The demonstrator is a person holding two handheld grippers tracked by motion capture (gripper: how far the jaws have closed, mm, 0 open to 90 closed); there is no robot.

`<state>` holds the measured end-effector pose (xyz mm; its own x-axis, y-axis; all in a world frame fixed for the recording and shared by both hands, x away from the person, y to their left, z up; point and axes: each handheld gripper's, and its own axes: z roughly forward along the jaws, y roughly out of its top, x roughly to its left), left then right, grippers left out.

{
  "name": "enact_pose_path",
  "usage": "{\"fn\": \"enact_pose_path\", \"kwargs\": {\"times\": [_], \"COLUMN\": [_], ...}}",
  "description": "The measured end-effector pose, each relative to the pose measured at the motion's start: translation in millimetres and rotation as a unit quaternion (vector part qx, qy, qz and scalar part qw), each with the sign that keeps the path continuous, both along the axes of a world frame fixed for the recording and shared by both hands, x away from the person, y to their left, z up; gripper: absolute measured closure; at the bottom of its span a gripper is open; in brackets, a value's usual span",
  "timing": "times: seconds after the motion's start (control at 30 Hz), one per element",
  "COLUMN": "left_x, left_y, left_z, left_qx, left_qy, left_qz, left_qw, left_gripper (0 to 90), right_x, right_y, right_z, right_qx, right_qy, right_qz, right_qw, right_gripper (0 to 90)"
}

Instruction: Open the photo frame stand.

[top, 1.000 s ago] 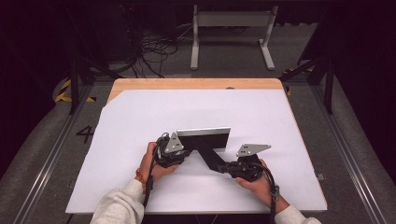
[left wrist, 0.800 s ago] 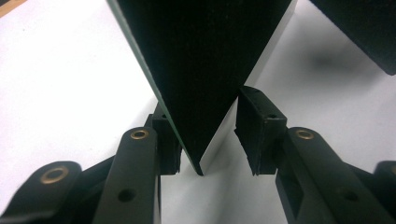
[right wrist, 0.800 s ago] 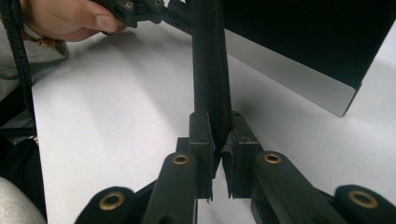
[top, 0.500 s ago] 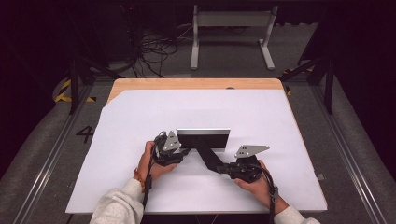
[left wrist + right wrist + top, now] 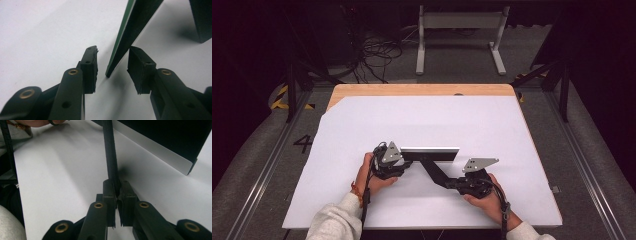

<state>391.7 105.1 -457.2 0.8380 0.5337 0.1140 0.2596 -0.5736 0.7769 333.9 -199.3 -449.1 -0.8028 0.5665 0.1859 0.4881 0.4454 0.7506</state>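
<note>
Risk one: panel [image 5: 430,153] tipping. It stands on its long edge on the white tabletop [image 5: 422,115], a little on your side of the middle, and nothing grips it.

- Left tool [image 5: 404,161] sits at the panel's left end. In the left gripper view its pads [image 5: 90,67] stand apart on either side of the thin green-faced end [image 5: 130,30], touching neither face. The jaws have just been closing, with that end between them and not yet pinched.
- The end lies nearer the right-hand pad there, by my reading. Close now and that pad meets first, so the panel may be shoved sideways or laid flat before the other pad arrives. Centre it first.
- The bite looks shallow, little more than the corner. A grip that short may let the panel swing about the pads once lifted.

Risk two: black strip [image 5: 432,170]. It runs from the panel's near face toward you, and your right tool [image 5: 117,192] is clamped hard on its thin edge.

- Whether the strip [image 5: 110,150] is joined to the panel or merely leans on it, I cannot tell. Either way, any pull or twist from your right hand while the left is unclamped could drag or topple the panel.
- Hold the right still until the left has a firm hold.
</note>
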Motion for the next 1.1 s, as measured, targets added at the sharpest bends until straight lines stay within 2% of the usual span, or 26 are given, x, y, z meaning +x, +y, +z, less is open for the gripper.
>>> {"fn": "enact_pose_path", "kwargs": {"times": [0.1, 0.57, 0.77, 1.1], "left_x": [-1.2, -10.0, -14.4, -22.8], "left_y": [2.3, 16.3, 18.2, 26.7], "left_z": [2.6, 18.0, 20.9, 25.8], "left_qx": [0.000, -0.023, -0.023, -0.018], "left_qy": [-0.004, -0.020, -0.022, -0.027], "left_qz": [-0.002, -0.006, -0.011, -0.012], "left_qw": [1.0000, 0.9995, 0.9994, 0.9994], "left_gripper": [61.5, 62.9, 63.5, 63.3], "right_x": [-0.2, -1.1, -4.6, -7.8], "right_y": [-0.2, -3.7, -9.0, -13.6], "right_z": [0.4, 3.9, 11.4, 23.8], "right_qx": [-0.002, -0.006, -0.001, -0.004], "right_qy": [-0.001, -0.008, -0.018, -0.049], "right_qz": [0.001, 0.006, 0.003, 0.002], "right_qw": [1.0000, 0.9999, 0.9998, 0.9988], "right_gripper": [85.8, 86.0, 85.9, 85.5]}}
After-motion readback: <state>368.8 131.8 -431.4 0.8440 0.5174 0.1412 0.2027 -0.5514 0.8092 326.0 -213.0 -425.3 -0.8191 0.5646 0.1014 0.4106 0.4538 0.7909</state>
